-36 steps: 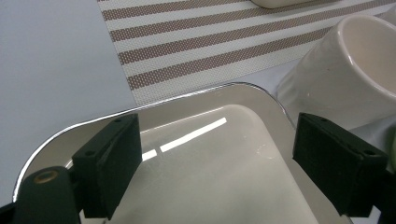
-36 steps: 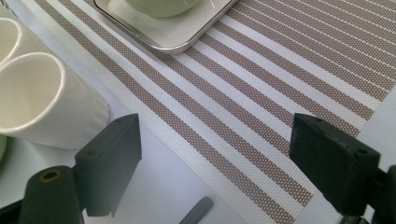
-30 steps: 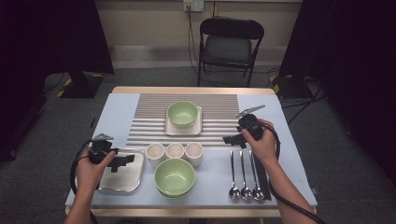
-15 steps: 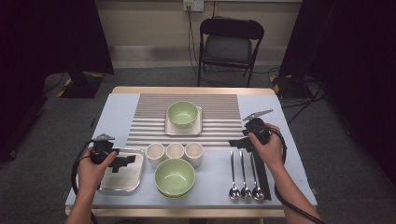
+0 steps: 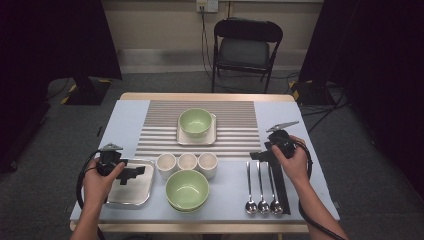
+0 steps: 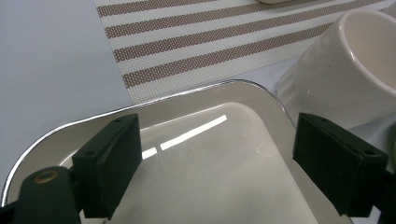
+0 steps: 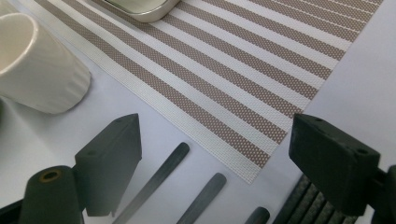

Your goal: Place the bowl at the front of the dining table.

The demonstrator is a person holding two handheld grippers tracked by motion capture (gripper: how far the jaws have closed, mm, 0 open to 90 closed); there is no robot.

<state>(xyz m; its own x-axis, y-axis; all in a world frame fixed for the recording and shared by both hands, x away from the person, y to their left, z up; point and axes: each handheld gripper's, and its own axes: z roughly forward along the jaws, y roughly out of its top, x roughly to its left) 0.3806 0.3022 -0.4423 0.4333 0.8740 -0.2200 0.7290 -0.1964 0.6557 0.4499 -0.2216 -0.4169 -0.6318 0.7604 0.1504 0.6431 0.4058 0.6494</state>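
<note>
Three spoons [image 5: 261, 189] lie side by side at about 4 o'clock on the tabletop [image 5: 130, 117], bowls toward the person, handles pointing to 12, just beside a dark woven strip [image 5: 278, 186] on their right. Right tool [image 5: 260, 156] hovers over the handle tips, jaws spread wide, nothing between them; right gripper view shows the handle ends [image 7: 161, 175] below the gap, striped mat [image 7: 261, 74] edge just past them at 12. Read: approach step for a spoon pick, not yet a grasp. Next move calls for dropping onto one handle, centring it between the jaws, and closing without catching its neighbour; handles sit close, so pick the outer one or angle in. Left tool [image 5: 134, 172] is also wide open and empty, over the steel tray [image 5: 145, 192] at 8 o'clock; left gripper view has tray rim [image 6: 154, 100] under the jaws, a white cup [image 6: 345, 70] just beside at 2 o'clock. Three cups [image 5: 187, 162] in a row and a green bowl [image 5: 187, 189] lie between tray and spoons; second green bowl [image 5: 195, 121] on a square plate at 12, well apart
</note>
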